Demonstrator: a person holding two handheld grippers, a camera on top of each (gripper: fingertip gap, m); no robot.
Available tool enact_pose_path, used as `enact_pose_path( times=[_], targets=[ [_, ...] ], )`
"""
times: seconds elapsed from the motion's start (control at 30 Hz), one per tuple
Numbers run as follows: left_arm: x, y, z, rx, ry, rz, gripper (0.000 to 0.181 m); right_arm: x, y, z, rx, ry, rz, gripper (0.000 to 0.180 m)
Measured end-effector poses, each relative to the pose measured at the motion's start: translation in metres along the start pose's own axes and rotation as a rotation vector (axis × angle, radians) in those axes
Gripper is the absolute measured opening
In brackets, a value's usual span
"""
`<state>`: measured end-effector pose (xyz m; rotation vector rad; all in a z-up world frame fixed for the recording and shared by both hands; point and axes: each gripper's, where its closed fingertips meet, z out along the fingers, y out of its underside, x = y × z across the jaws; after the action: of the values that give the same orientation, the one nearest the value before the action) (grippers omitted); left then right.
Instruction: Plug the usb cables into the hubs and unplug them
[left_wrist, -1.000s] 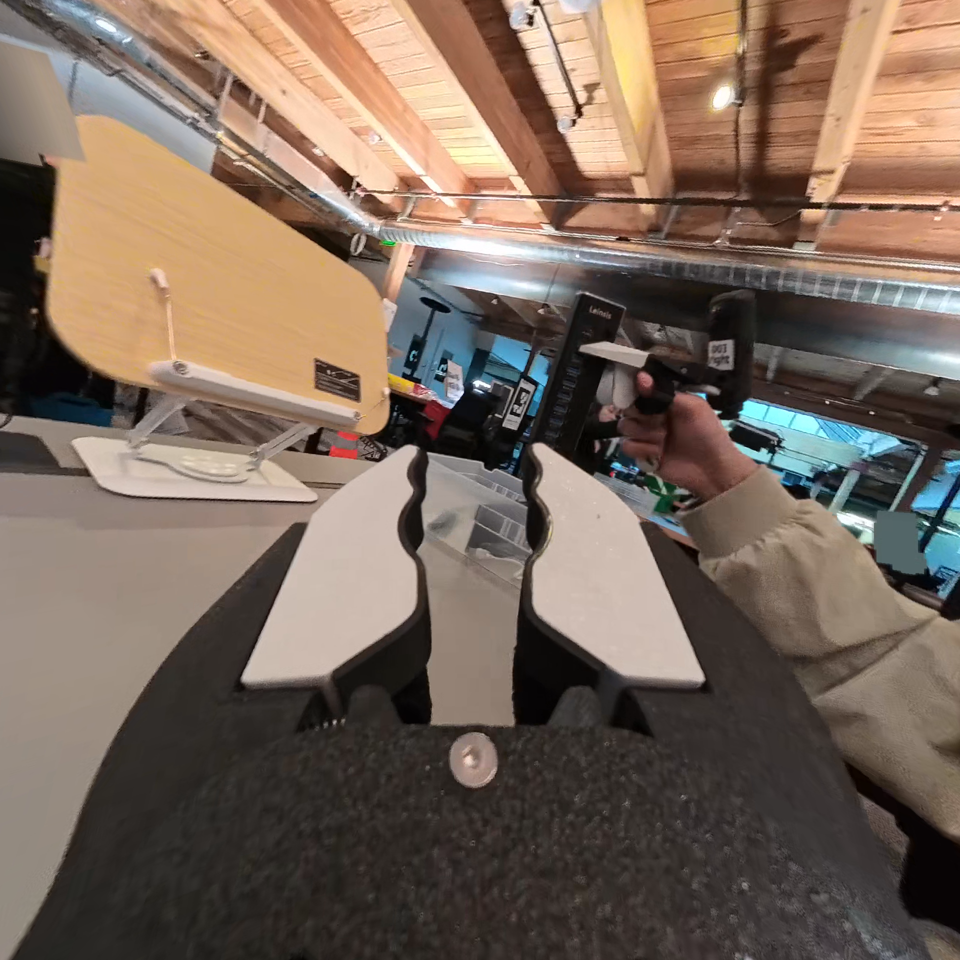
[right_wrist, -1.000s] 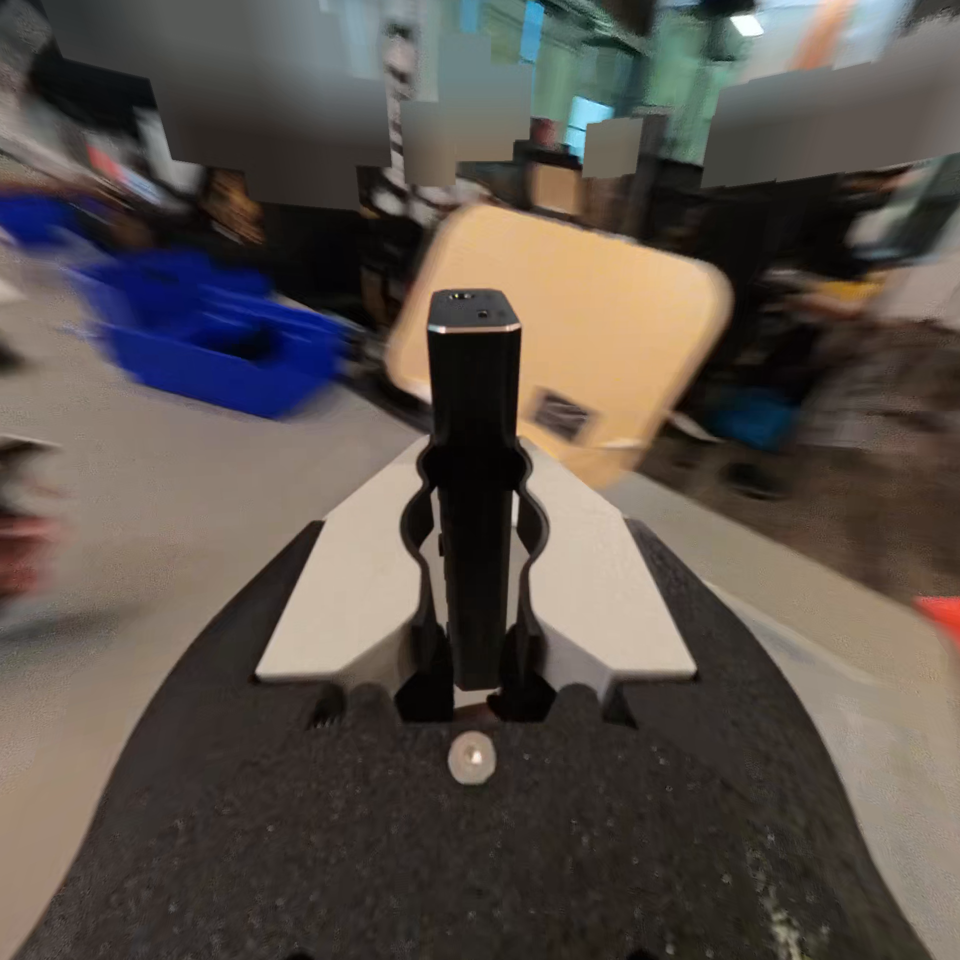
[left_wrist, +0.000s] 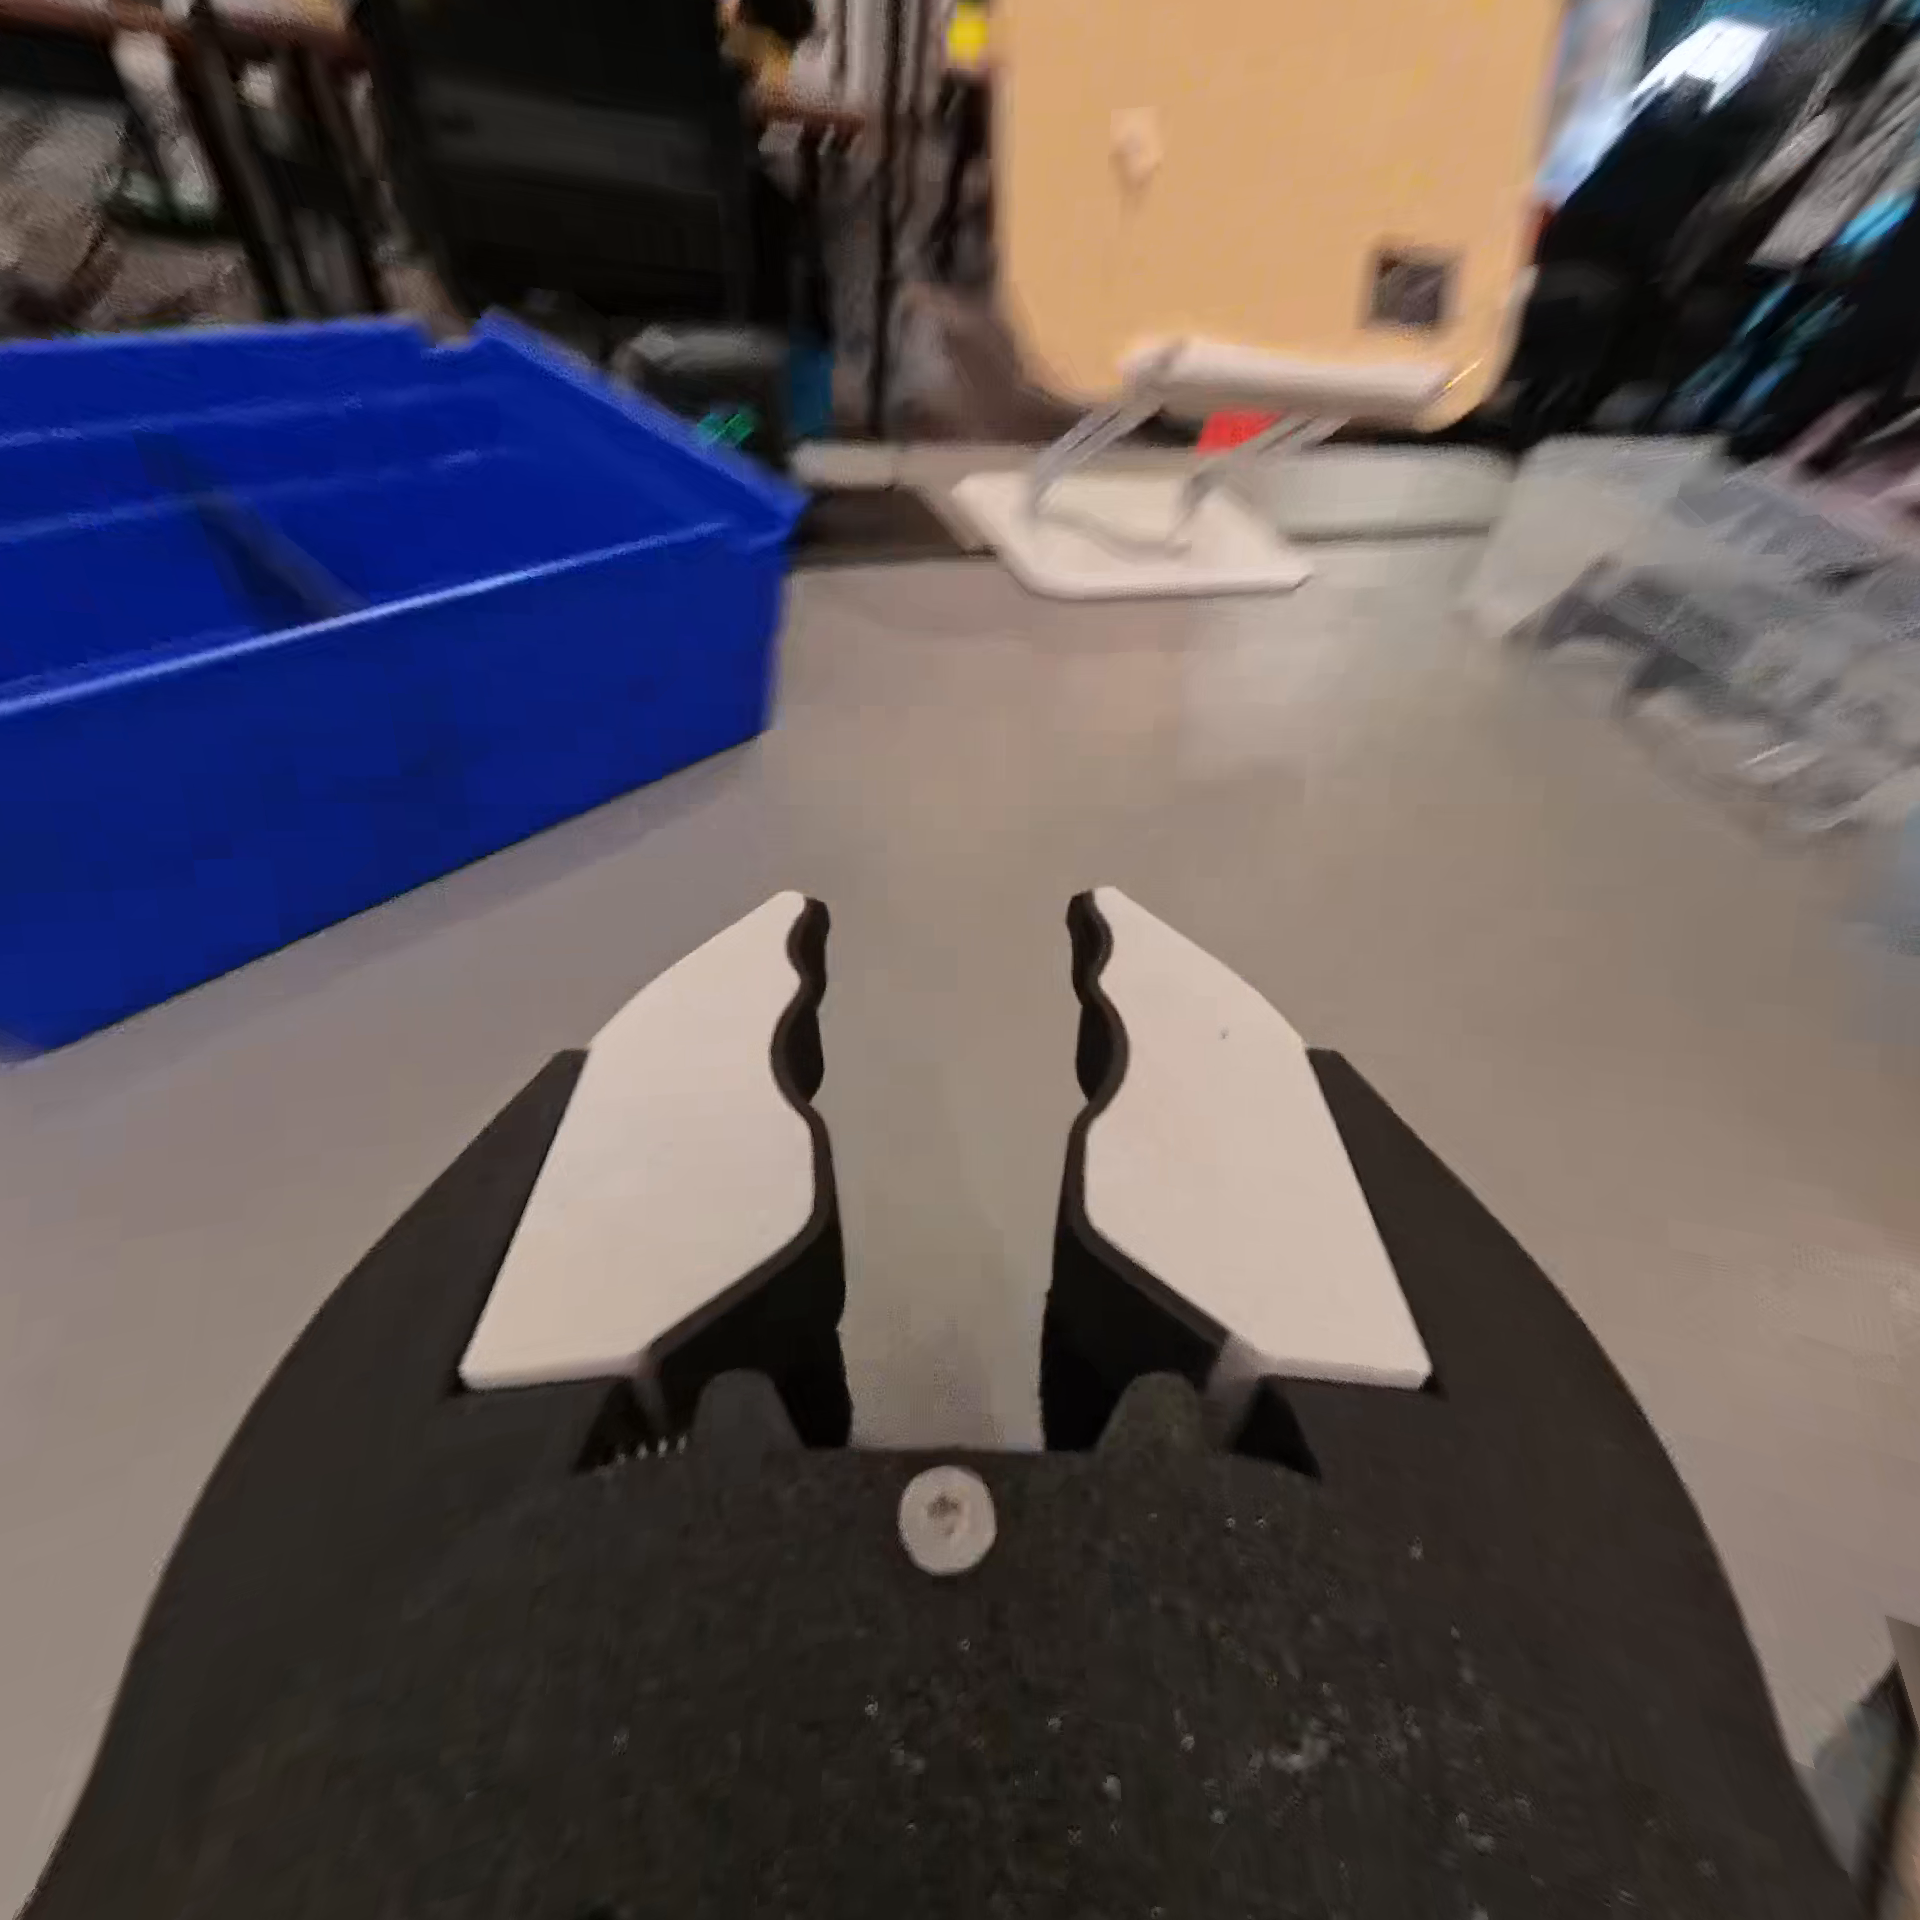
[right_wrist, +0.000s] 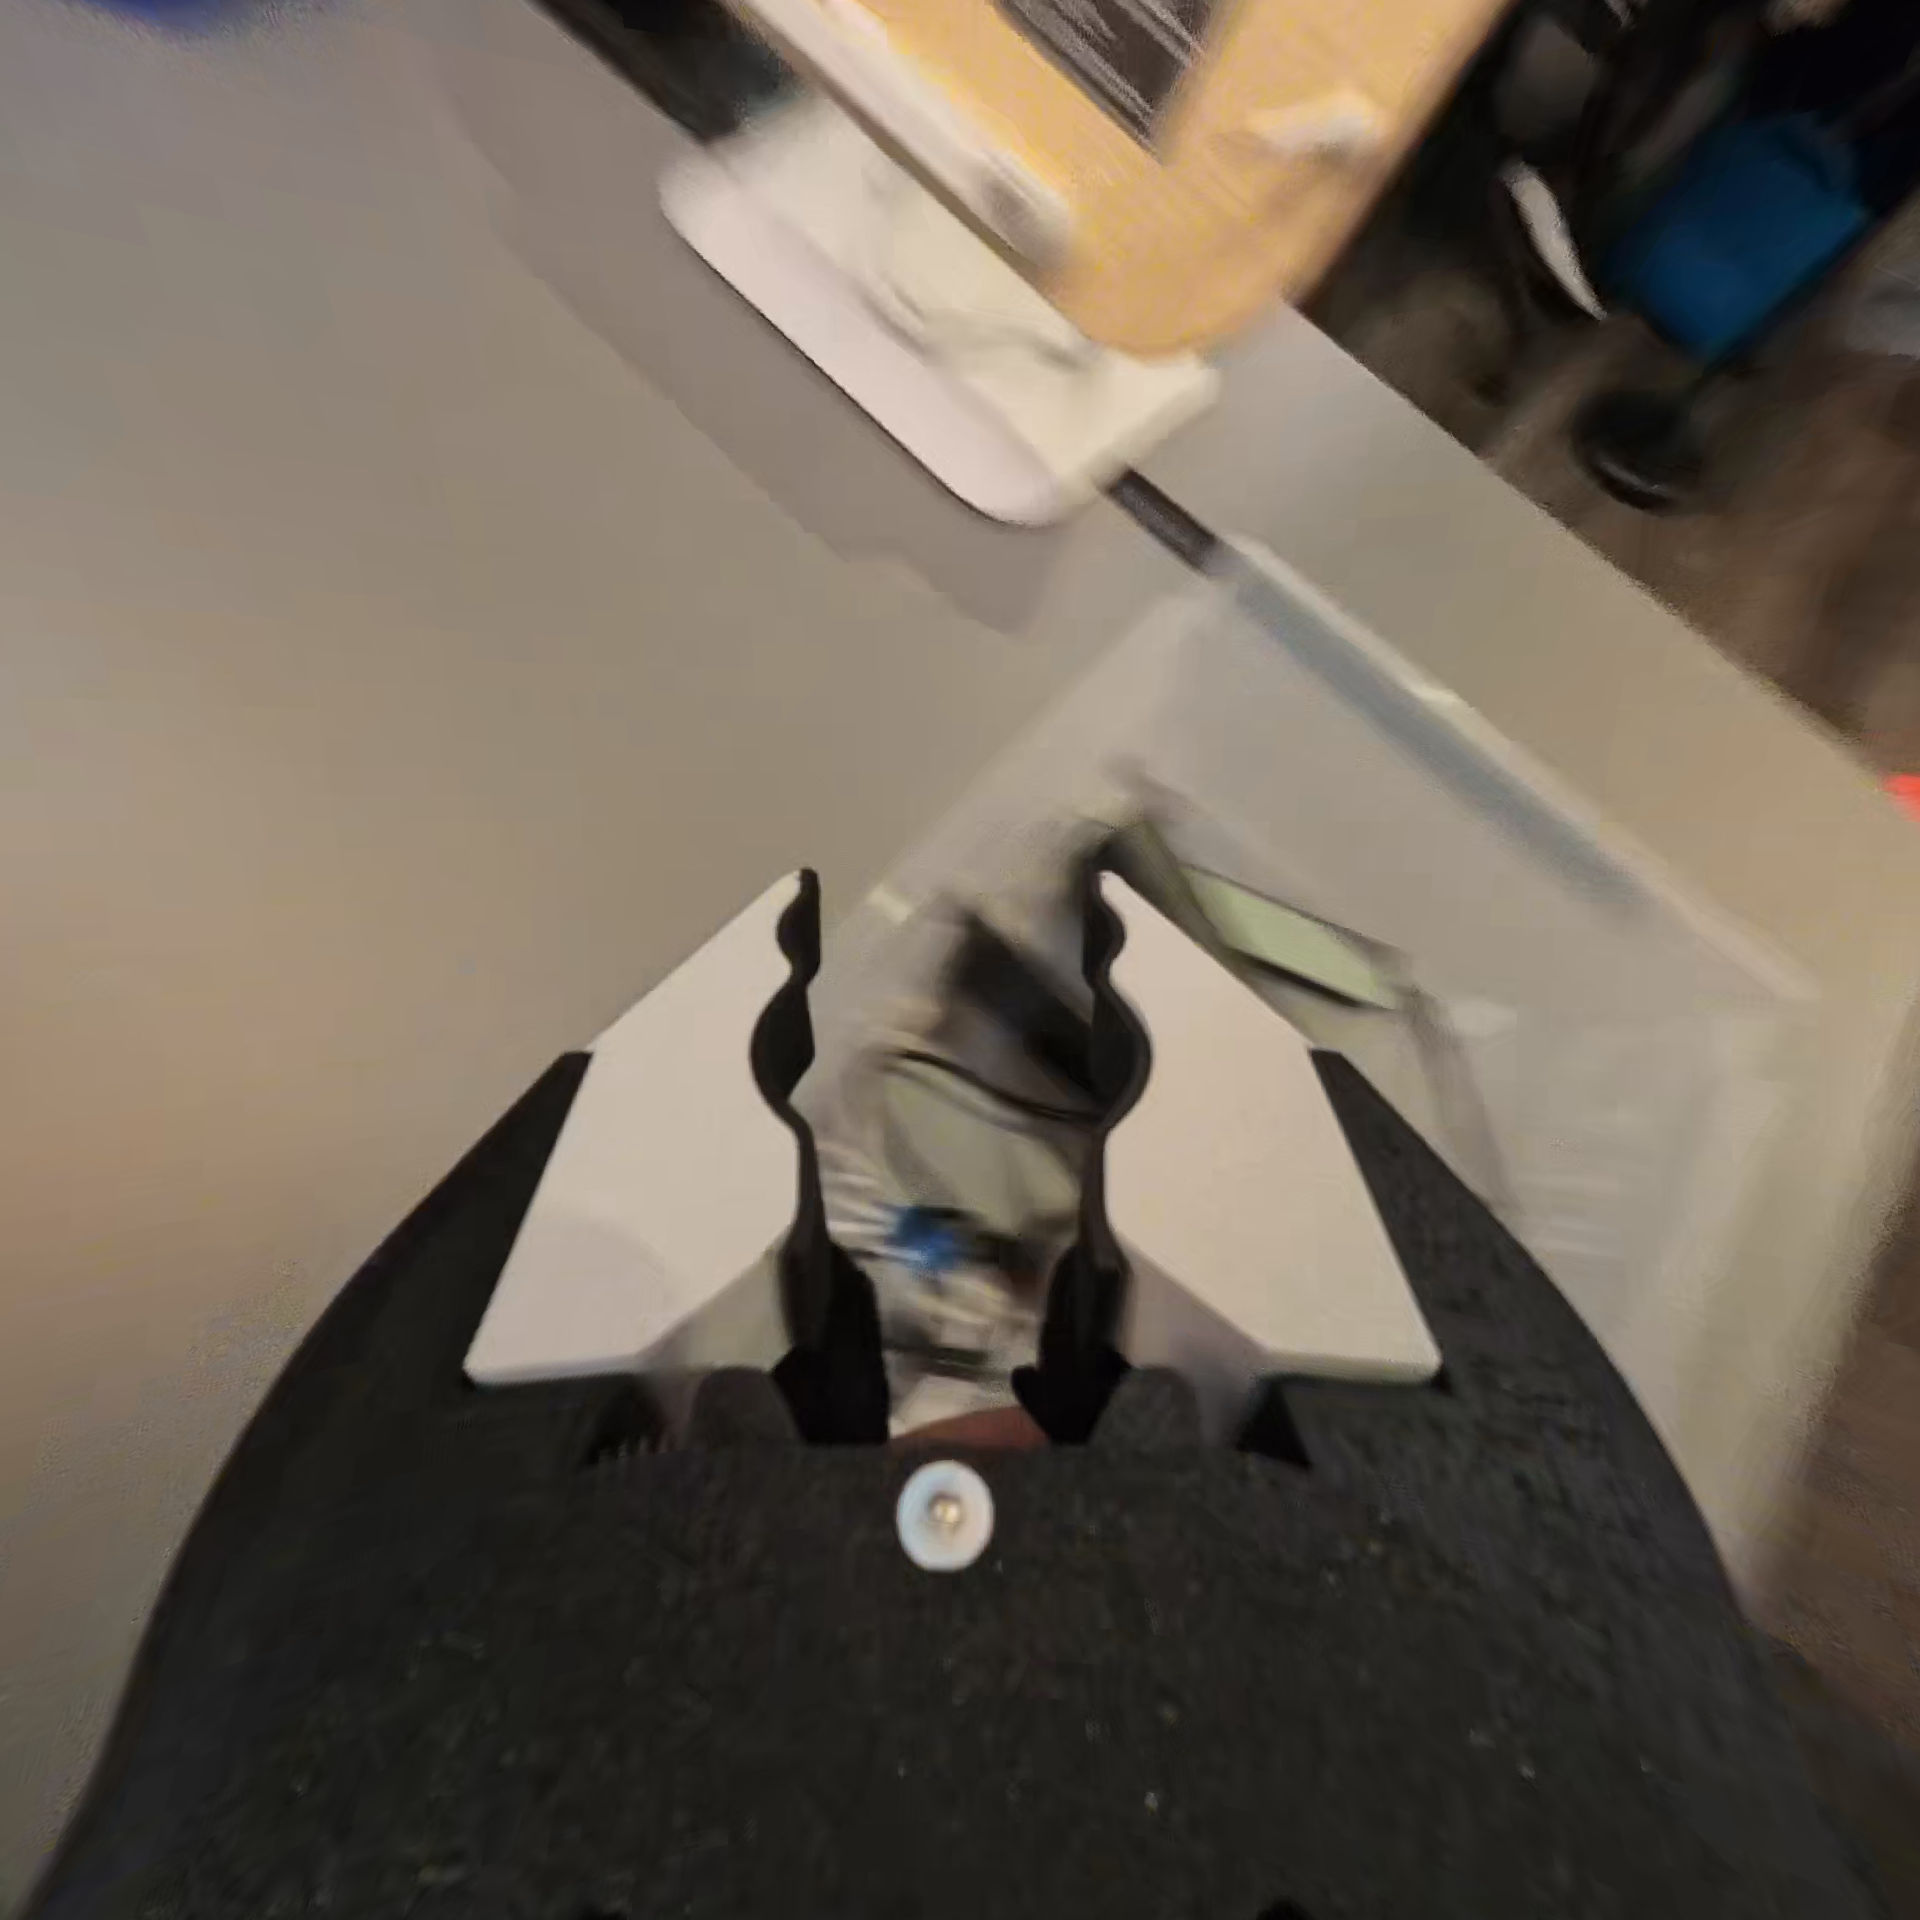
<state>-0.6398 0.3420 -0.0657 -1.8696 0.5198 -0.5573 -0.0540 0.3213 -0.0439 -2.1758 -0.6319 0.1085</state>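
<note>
My left gripper (left_wrist: 948, 914) is open and empty, low over the grey table (left_wrist: 1143, 831). My right gripper (right_wrist: 951, 883) is open and empty, pointing down into a clear plastic bin (right_wrist: 1621, 1143). Blurred dark and pale items (right_wrist: 977, 1101) with a blue spot lie in the bin between my right fingers; I cannot tell hubs from cables there. The clear bin also shows blurred at the right of the left wrist view (left_wrist: 1714, 644). No hub or cable is in either gripper.
A blue divided bin (left_wrist: 364, 623) stands on the table to the left. A wooden-board stand on a white base (left_wrist: 1143, 540) stands at the back; it also shows in the right wrist view (right_wrist: 935, 343). The table edge runs past the clear bin.
My right gripper held an upright black hub; now it is open, empty and tipped down over the clear bin. My left gripper has swung down and left toward the table and blue bin.
</note>
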Motion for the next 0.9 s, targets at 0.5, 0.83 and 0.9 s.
enact_pose_path(
  times=[0.5,0.83,0.9],
  targets=[
    [-0.213,0.023,0.056,-0.286,-0.026,0.033,0.058,-0.306,0.055,-0.032,0.285,-0.889,0.388,0.042],
    [-0.105,0.033,0.055,-0.265,0.011,0.176,0.005,-0.284,0.055,-0.030,0.341,-0.817,0.471,0.042],
    [-0.071,0.040,0.050,-0.287,-0.070,0.199,0.003,-0.286,0.054,-0.030,0.339,-0.810,0.461,0.042]
  ],
)
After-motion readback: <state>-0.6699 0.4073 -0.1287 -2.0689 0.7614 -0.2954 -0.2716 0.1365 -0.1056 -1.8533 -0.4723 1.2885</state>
